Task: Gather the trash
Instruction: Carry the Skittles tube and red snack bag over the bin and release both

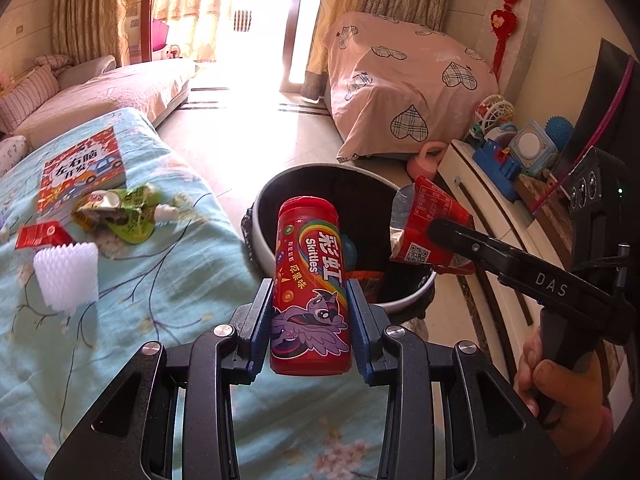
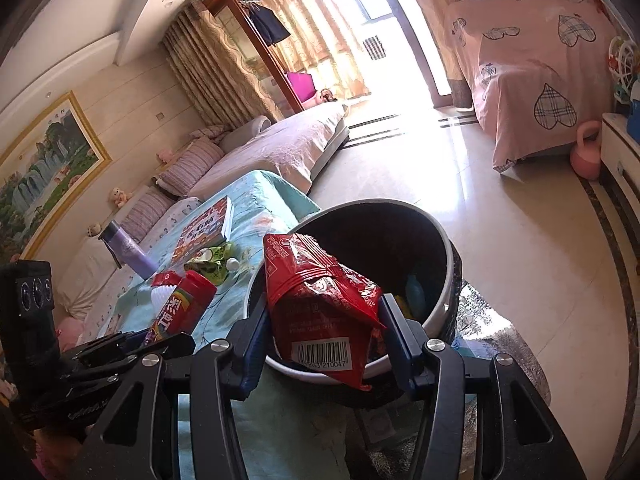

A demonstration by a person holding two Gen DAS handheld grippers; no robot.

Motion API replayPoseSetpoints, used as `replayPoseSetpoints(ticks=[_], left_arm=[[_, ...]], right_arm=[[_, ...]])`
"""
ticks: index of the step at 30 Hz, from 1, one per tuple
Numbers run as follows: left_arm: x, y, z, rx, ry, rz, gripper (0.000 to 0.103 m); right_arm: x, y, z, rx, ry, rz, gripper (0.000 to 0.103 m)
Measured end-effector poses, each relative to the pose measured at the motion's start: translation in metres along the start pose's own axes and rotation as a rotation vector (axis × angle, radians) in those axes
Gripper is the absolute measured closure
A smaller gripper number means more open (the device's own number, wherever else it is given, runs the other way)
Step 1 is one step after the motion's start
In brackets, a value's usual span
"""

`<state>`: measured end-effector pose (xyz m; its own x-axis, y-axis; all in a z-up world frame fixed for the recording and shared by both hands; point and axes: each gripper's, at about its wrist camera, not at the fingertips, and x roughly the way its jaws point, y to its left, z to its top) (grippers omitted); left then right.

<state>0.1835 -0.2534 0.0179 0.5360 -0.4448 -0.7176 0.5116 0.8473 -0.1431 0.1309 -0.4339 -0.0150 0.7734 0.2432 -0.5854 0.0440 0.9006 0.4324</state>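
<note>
My left gripper (image 1: 310, 304) is shut on a red Skittles tube (image 1: 307, 280), held upright at the near rim of the round trash bin (image 1: 262, 240). My right gripper (image 2: 322, 328) is shut on a red snack bag (image 2: 320, 304) and holds it over the bin (image 2: 448, 256); it also shows in the left wrist view (image 1: 428, 236). A green wrapper (image 1: 116, 212), a small red wrapper (image 1: 42, 236) and a white foam net (image 1: 66, 276) lie on the blue bedspread (image 1: 140, 320). The bin holds some trash.
A book (image 1: 82, 170) lies on the bedspread behind the wrappers. A purple bottle (image 2: 126, 252) stands further left. A white cabinet (image 1: 472, 184) with toys stands right of the bin. A pink-covered piece of furniture (image 1: 400, 88) and a sofa (image 1: 108, 92) stand beyond.
</note>
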Motion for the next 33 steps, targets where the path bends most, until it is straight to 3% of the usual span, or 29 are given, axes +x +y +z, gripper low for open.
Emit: replayPoseSetpoints(ticks=[28,33], left_arm=[[0.052,-0.001,0.025,0.004,0.068,-0.03,0.07],[0.057,-0.001,0.028,-0.012,0.094,-0.034,0.066]], right_arm=[[0.046,-0.021,0.024,-0.024,0.084,-0.047,0.049],[0.05,-0.024,0.026,-0.019,0.095,-0.06,0.045]])
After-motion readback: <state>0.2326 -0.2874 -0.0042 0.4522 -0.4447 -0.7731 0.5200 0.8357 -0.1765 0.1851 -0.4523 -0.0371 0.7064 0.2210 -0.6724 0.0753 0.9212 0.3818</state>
